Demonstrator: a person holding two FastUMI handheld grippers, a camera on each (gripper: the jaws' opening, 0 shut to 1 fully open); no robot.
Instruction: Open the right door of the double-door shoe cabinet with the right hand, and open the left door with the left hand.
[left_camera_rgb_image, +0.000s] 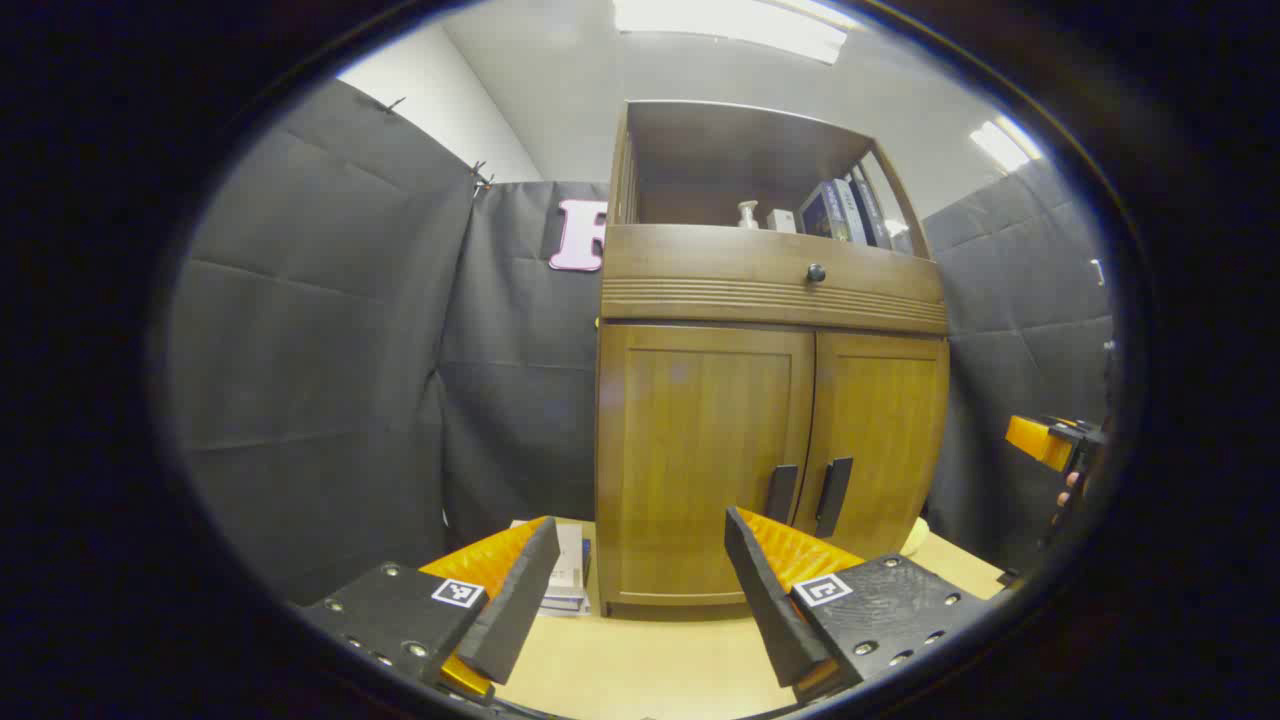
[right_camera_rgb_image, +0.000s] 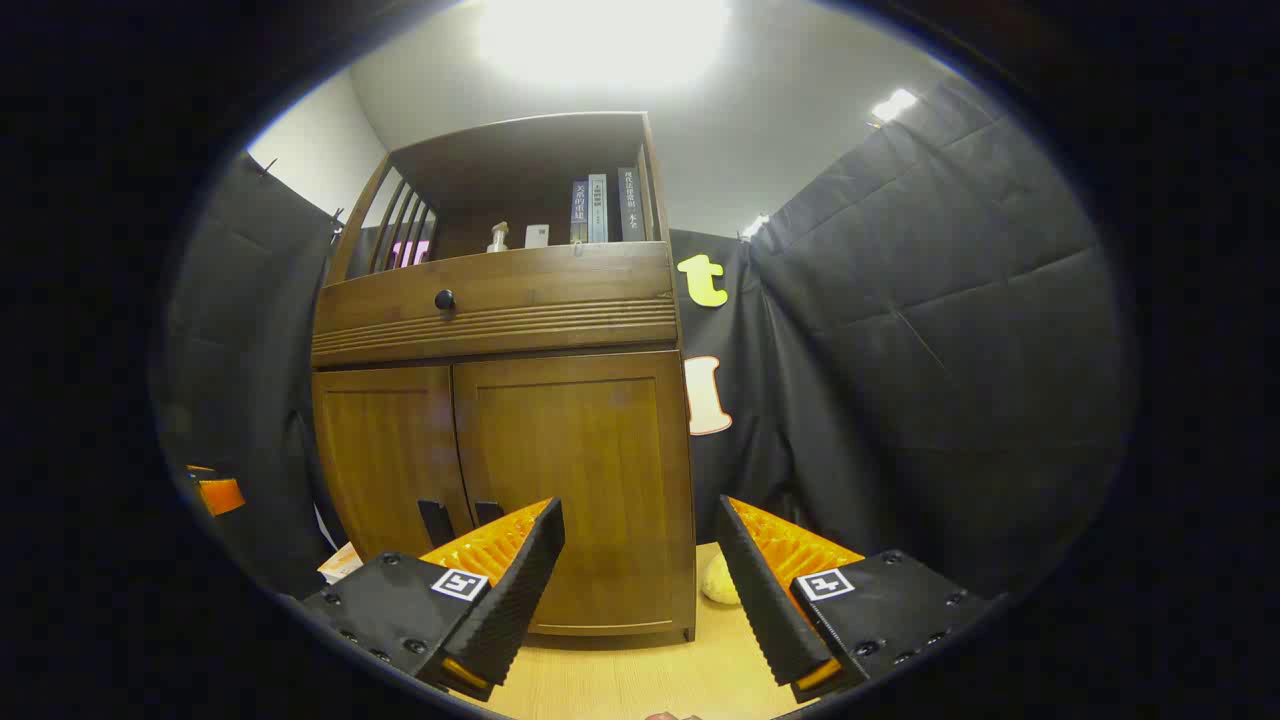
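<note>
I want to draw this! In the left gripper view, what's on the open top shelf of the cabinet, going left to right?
Small pump bottle → small white box → leaning books.

A warm brown, vertically grained wooden shoe cabinet (left_camera_rgb_image: 770, 400) is seen, its two doors fitted with flat black handles (left_camera_rgb_image: 832, 495). A round black knob (left_camera_rgb_image: 816, 272) is set on the ribbed brown drawer front (right_camera_rgb_image: 495, 305). Dark blue book spines (right_camera_rgb_image: 596, 210) are shelved above. The pale yellow wooden tabletop (left_camera_rgb_image: 650, 665) is plain. A dark grey quilted cloth wall (right_camera_rgb_image: 940, 350) is shown.
</note>
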